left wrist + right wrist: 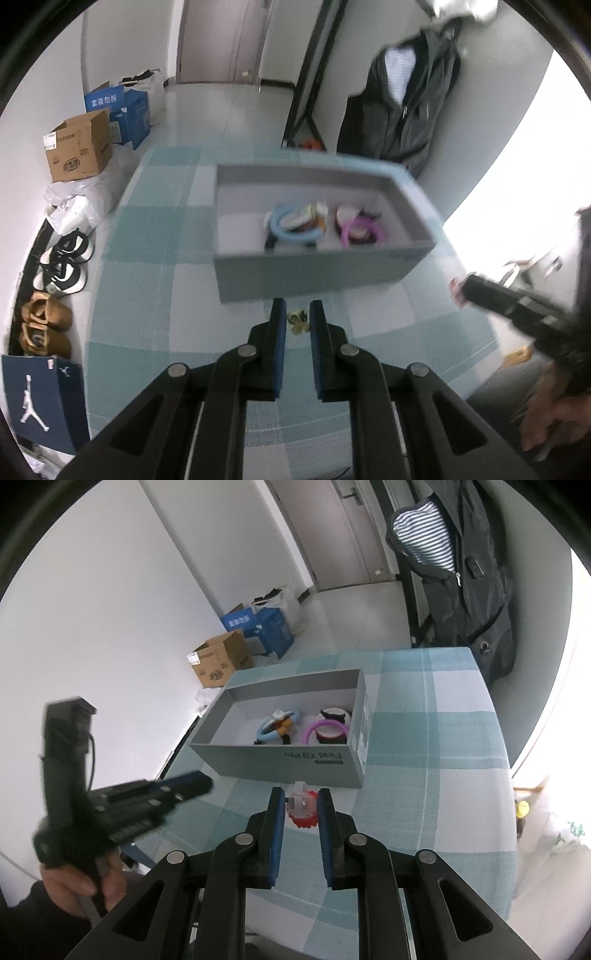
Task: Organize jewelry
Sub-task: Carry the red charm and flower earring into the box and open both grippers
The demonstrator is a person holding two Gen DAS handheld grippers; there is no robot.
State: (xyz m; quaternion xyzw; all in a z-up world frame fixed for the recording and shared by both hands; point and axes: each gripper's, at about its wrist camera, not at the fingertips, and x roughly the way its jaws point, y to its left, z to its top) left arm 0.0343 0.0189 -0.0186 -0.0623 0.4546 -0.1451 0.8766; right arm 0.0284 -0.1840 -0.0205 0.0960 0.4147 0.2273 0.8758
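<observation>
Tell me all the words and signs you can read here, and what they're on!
"Find X9 Pro": side of the grey box, printed upside down.
"套装勿拆": flap of the blue carton.
Jumpman logo, no words: navy shoebox.
Small badge under "Find X9 Pro": too small to read.
White stickers on the grey box's end: too small.
Print on the brown carton: blurred.

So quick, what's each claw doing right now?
Left gripper: open, holding nothing; a small yellowish piece lies between its fingers.
Right gripper: shut on the red and clear piece.
</observation>
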